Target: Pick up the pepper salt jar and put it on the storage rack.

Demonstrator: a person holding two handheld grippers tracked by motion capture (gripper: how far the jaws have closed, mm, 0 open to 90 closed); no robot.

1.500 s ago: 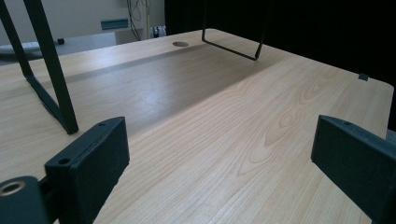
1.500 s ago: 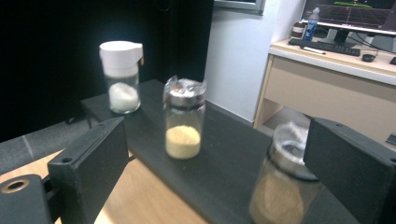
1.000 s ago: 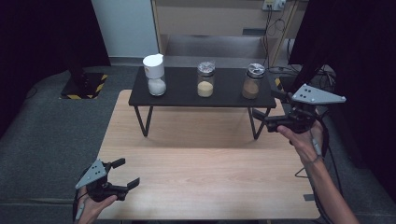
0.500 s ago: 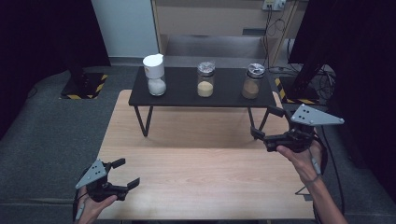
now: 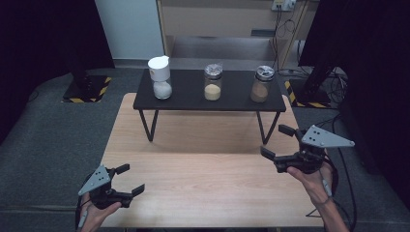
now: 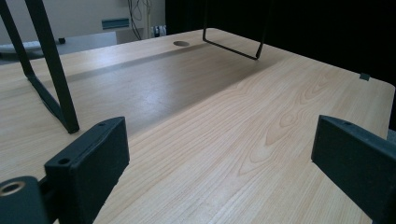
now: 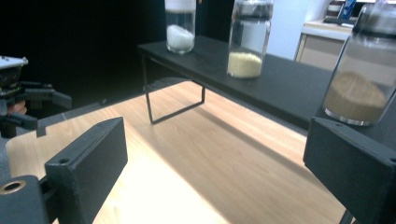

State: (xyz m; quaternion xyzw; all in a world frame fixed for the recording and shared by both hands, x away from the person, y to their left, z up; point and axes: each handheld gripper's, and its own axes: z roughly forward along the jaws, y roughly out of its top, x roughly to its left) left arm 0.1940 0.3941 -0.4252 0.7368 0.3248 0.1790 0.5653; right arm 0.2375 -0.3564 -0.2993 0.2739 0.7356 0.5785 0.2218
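Note:
Three jars stand in a row on a low black stand (image 5: pixel 193 102) at the far side of the wooden table (image 5: pixel 203 169): a white-lidded jar of white powder (image 5: pixel 160 78), a jar of yellow grains (image 5: pixel 212 83) and a jar of brown powder (image 5: pixel 261 85). My right gripper (image 5: pixel 274 140) hovers open and empty by the stand's right leg, below and in front of the brown jar (image 7: pixel 359 79). Its jaws (image 7: pixel 215 140) point toward the stand. My left gripper (image 5: pixel 131 178) rests open and empty at the table's near left corner, jaws wide over bare wood (image 6: pixel 219 140).
The stand's thin black legs (image 5: pixel 147 126) rise from the tabletop. A cable hole (image 6: pixel 181 43) sits near the table's far edge. Cables (image 5: pixel 338 118) lie on the grey floor at the right. A cabinet (image 5: pixel 227 19) stands behind the table.
My right gripper has sunk and drawn back toward the near side, away from the brown jar. The left gripper has stayed put. The jars have not moved.

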